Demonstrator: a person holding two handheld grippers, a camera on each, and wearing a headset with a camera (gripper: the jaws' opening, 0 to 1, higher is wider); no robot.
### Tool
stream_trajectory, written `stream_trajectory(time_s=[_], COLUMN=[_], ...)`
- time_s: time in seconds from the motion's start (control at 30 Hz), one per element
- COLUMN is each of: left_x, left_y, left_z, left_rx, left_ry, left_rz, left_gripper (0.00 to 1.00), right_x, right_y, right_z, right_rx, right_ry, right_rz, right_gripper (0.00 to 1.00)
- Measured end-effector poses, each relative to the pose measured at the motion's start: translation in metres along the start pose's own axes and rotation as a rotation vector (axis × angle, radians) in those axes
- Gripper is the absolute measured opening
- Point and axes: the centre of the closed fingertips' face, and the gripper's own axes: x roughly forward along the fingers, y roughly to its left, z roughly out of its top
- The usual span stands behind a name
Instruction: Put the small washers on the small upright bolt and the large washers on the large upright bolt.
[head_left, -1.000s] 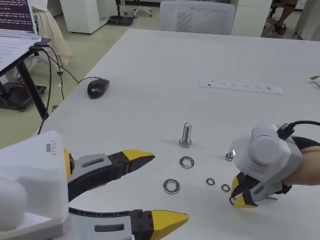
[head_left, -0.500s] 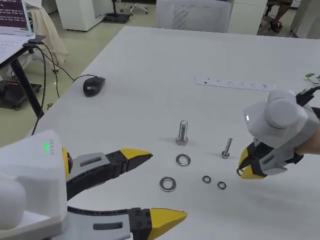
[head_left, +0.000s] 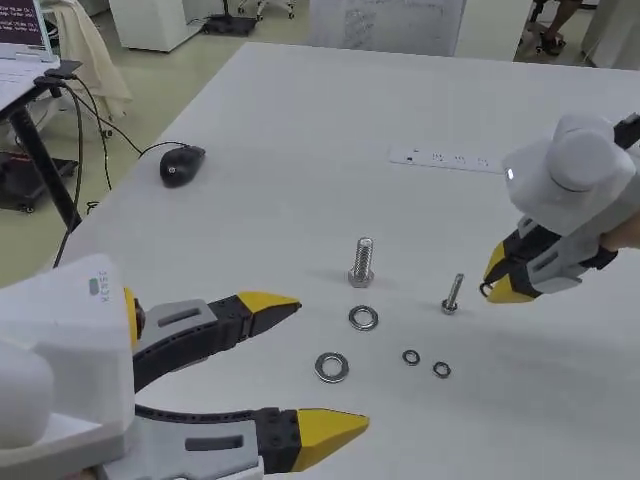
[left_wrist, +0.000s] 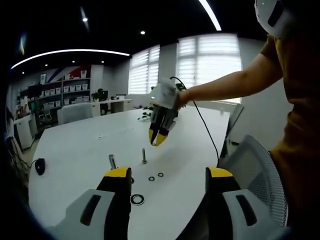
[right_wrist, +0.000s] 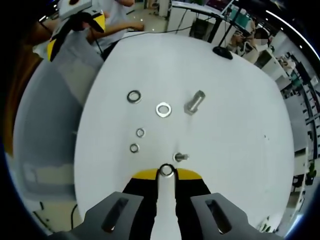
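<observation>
Raised a small washer, pinched in the right tongs, off the tabletop to just beside the top of the small bolt; threading judged next. Held the left tongs open, empty. Left the large washers lying flat.

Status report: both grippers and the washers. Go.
Right gripper shut on small washer, close beside small bolt. Left gripper open, held back. Two more small washers, two large washers loose on table. Nothing in the way.

Bright, even overhead light, faint shadows on the white table; windows blown out, fisheye edges bent.
</observation>
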Motion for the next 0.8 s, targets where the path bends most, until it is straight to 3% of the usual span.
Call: stream_trajectory(time_s=[0.47,0.8], left_x=[0.003,0.003], left_y=[0.008,0.012], left_z=[0.0,-0.002], left_rx=[-0.017,-0.031], left_ry=[-0.005,-0.01], left_rz=[0.007,0.021], left_gripper=[0.59,0.6], right_x=[0.013,0.023], right_y=[-0.018,-0.018], right_z=[0.009,0.007], right_rx=[-0.012,-0.02], right_ry=[0.006,0.023], right_rz=[-0.006,0.018], right_gripper=[0.12,0.12])
